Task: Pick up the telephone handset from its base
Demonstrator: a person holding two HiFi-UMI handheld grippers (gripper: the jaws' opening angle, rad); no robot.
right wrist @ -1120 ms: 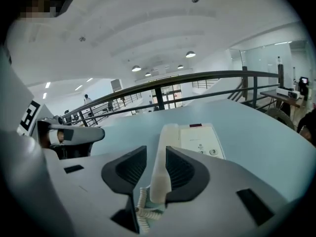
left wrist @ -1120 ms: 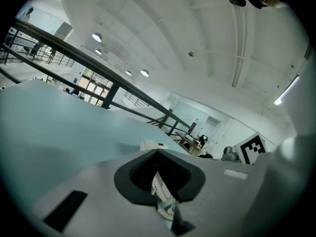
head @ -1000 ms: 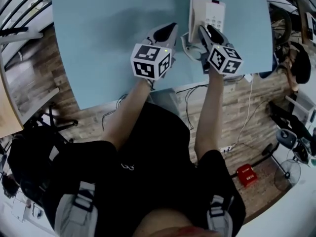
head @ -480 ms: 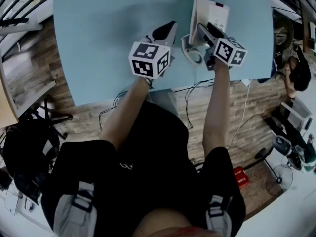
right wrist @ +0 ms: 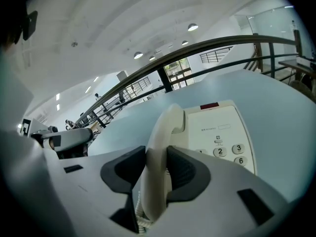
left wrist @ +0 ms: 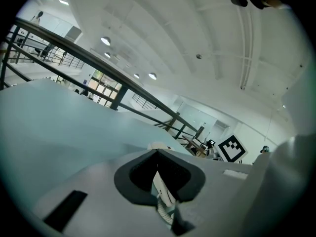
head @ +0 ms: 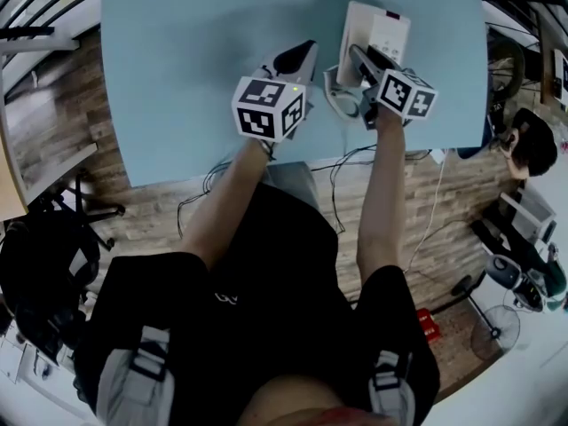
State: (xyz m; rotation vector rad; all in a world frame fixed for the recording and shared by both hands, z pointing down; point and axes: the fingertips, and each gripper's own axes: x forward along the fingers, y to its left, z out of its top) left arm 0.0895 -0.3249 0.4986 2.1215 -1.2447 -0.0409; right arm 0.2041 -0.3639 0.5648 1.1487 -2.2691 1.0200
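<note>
Handset (right wrist: 159,147) between closing jaws of right gripper (right wrist: 157,171).

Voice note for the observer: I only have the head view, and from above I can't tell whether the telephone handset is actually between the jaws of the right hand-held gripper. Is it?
Observer: Yes. In the right gripper view the handset stands between the closing jaws of the right hand-held gripper, which touch both its sides.
Operator: Is it off the base?
Observer: Not yet. Its upper end appears to rest on the telephone base, beside the keypad.
Operator: And the other one?
Observer: The left hand-held gripper has its jaw tips together, with nothing gripped.
</note>
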